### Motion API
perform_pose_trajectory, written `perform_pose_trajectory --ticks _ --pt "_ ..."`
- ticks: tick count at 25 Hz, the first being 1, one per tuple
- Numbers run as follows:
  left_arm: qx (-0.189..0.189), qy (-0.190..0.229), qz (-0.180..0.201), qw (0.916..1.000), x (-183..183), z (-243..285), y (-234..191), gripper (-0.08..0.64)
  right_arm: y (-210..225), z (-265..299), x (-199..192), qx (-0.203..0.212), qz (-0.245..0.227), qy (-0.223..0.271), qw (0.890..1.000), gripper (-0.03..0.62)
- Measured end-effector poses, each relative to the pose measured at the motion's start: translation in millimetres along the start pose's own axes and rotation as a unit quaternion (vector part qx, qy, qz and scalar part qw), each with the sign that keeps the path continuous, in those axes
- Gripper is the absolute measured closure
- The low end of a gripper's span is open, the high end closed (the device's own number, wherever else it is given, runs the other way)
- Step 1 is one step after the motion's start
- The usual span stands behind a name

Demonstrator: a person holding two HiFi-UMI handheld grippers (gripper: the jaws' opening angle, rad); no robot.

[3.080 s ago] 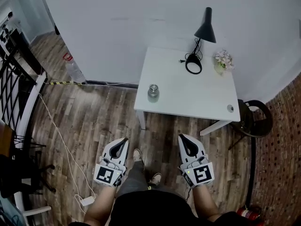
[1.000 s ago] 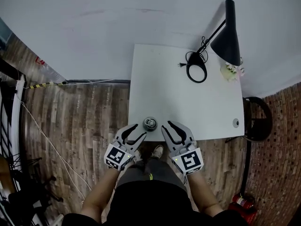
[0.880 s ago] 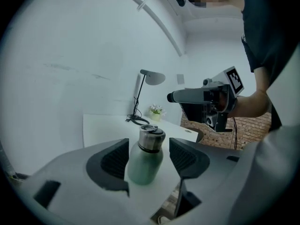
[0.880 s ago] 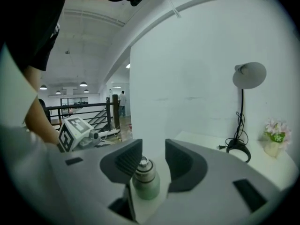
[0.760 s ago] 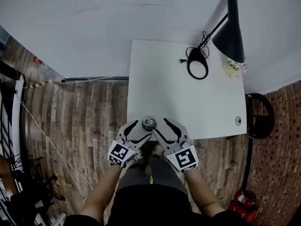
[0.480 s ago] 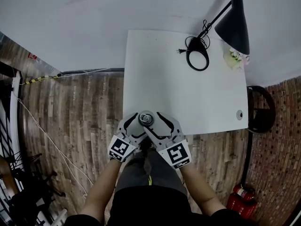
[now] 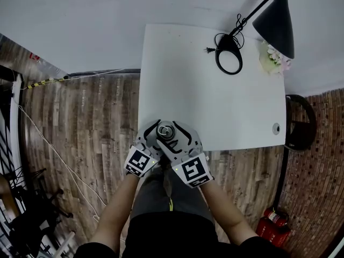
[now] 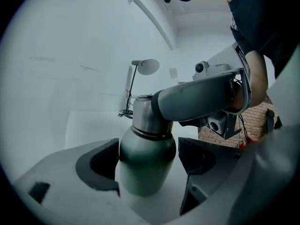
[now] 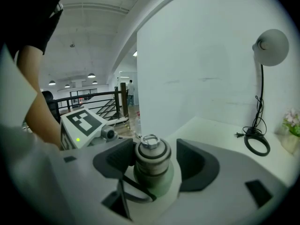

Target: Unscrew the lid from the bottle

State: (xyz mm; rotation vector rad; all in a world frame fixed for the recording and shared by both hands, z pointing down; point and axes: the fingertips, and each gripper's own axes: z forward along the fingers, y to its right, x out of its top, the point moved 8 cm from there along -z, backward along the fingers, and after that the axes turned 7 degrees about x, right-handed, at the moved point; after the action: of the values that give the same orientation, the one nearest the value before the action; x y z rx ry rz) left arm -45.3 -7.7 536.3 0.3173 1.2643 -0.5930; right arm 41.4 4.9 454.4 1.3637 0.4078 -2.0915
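Note:
A grey-green metal bottle [image 7: 165, 131] with a steel screw lid [image 9: 152, 154] stands upright at the near left corner of the white table [image 7: 215, 101]. My left gripper [image 7: 155, 134] straddles the bottle's body [image 8: 146, 161]. Its jaws are opening; the left pad is at the bottle's side and the right pad stands clear. My right gripper [image 7: 177, 134] straddles the lid higher up. Its jaws are opening too, with a gap on the right side. In the left gripper view a finger [image 8: 197, 97] of the right gripper crosses in front of the lid [image 8: 143, 114].
A black desk lamp [image 7: 271, 20] with a ring base [image 7: 229, 50] and a small pot of flowers [image 7: 274, 58] stand at the table's far right. A small round thing [image 7: 276, 128] lies near the right edge. Beyond are a dark stool [image 7: 300, 129], wooden floor [image 7: 97, 122] and a fire extinguisher [image 7: 274, 227].
Both grippers have come forward from in front of the person to the bottle, the left around its body and the right around its lid. Both pairs of jaws have widened.

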Motion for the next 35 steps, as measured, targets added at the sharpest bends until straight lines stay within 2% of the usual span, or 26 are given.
perform_pose_trajectory --ticks 10,20,25,28,31,33,35 --pt "0.006 0.003 -0.002 1.0000 -4.2 3.3 -0.3 0.184 -2.0 10.0 -7.0 -0.012 0.001 -0.004 1.000 0.310" --pt "-0.001 -0.009 0.015 0.9998 -5.3 7.9 -1.4 0.186 -1.5 16.0 -12.9 -0.012 0.000 -0.008 1.000 0.313" --pt "-0.001 -0.007 0.015 0.9999 -5.4 6.9 -1.8 0.186 -0.7 16.5 -13.0 0.005 -0.007 -0.006 1.000 0.321" --pt "0.000 -0.004 0.014 0.9999 -5.3 7.2 -1.4 0.186 2.0 15.8 -13.1 0.034 -0.024 -0.009 0.999 0.321" --pt "-0.003 -0.005 0.016 0.9999 -5.2 7.9 -1.2 0.186 6.9 15.6 -11.6 0.089 -0.051 -0.010 0.995 0.321" --pt "-0.004 -0.006 0.016 0.9999 -5.6 8.1 -1.5 0.186 11.4 17.0 -10.8 0.142 -0.077 -0.016 0.987 0.321" --pt "-0.003 -0.007 0.017 0.9998 -5.4 8.4 -1.7 0.186 18.0 18.5 -10.5 0.204 -0.102 -0.032 0.973 0.321"
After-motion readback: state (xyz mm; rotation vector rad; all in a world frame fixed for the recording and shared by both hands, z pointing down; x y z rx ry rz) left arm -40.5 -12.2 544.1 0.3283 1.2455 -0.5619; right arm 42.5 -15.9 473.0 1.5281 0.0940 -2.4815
